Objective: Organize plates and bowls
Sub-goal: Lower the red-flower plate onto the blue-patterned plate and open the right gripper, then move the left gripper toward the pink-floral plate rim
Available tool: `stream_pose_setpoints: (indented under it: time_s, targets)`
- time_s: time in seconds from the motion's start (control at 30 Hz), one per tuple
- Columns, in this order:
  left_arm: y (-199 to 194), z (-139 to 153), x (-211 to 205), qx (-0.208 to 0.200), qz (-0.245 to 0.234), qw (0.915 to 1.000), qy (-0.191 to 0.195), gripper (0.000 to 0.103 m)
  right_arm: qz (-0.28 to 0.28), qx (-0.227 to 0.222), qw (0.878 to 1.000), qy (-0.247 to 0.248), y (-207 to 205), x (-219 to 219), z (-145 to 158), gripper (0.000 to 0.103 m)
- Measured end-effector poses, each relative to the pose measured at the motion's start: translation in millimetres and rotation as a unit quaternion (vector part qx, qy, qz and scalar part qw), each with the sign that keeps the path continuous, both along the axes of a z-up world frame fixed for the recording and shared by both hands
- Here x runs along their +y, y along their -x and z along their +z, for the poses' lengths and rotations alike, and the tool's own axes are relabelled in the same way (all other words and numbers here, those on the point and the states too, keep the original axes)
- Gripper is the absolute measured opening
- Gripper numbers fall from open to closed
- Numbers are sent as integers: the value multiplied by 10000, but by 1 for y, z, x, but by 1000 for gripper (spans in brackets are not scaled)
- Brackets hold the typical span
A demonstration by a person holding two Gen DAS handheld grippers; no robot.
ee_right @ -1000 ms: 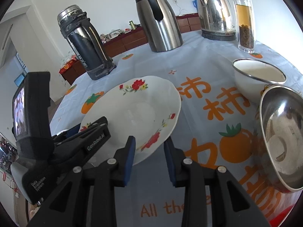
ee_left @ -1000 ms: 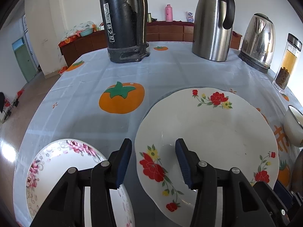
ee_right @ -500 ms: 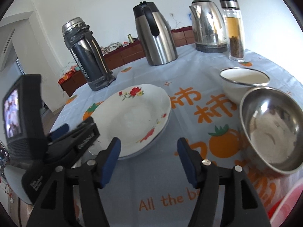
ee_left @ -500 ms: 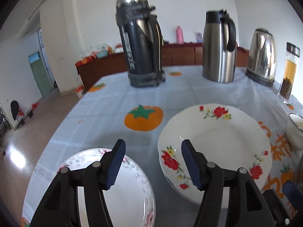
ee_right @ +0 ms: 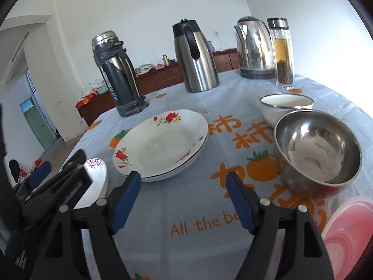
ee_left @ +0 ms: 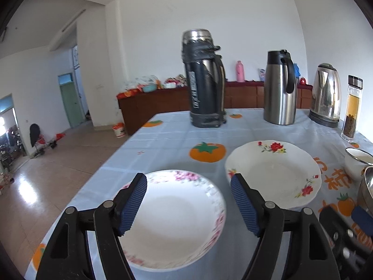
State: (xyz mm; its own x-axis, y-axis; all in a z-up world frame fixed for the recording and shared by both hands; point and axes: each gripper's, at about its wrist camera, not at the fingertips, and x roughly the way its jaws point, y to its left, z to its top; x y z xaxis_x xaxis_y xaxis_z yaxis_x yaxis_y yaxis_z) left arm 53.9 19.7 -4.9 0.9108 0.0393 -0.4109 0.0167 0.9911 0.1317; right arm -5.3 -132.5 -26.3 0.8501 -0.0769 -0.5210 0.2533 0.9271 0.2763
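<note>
Left gripper (ee_left: 188,206): black frame, blue ribbed pads, jaws wide and opening, nothing between them; it hangs over the white pink-flowered plate (ee_left: 172,219), which lies flat at the table's near left edge.

White red-flowered plate (ee_right: 163,142): at two o'clock from the pink-flowered plate in the left wrist view, apart from it. The right wrist view shows it as the top of a small stack (at least one more rim shows beneath).

Right gripper (ee_right: 183,201): same build, jaws wide and opening, empty, above bare tablecloth (ee_right: 186,207) (pale blue, orange fruit print); the red-flowered stack sits at eleven o'clock from it.

Stainless steel bowl (ee_right: 318,147): upright, at two o'clock from the right gripper.

White enamel bowl with a metal rim (ee_right: 286,105): just behind the steel bowl, apparently touching it.

Far edge, left to right: dark grey vacuum flask (ee_right: 119,74), steel carafe with a black handle (ee_right: 198,58), steel electric kettle (ee_right: 254,49), glass tea bottle (ee_right: 283,53).
</note>
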Motion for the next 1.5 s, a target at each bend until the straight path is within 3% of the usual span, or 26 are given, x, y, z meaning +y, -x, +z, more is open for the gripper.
stream_pose_setpoints:
  time_s: [0.17, 0.43, 0.57, 0.7, 1.07, 1.5]
  targets:
    - [22, -1, 13, -146, 120, 9998, -3, 84, 131, -215, 9994, 249, 10, 12, 3, 79]
    - [34, -3, 22, -95, 145, 9998, 101, 84, 25, -1042, 9919, 724, 44, 26, 20, 94]
    - [44, -5, 17, -230, 71, 9997, -61, 84, -103, -1398, 9850, 1009, 59, 32, 25, 97]
    - [53, -5, 14, -381, 71, 9989, -272, 85, -157, -1433, 9824, 1192, 62, 36, 27, 98]
    - [57, -4, 30, -202, -1, 9998, 30, 86, -55, -1676, 9757, 1411, 74, 46, 28, 98]
    - [55, -4, 44, -169, 110, 9998, 11, 86, 32, -1780, 9734, 1444, 79, 49, 28, 98]
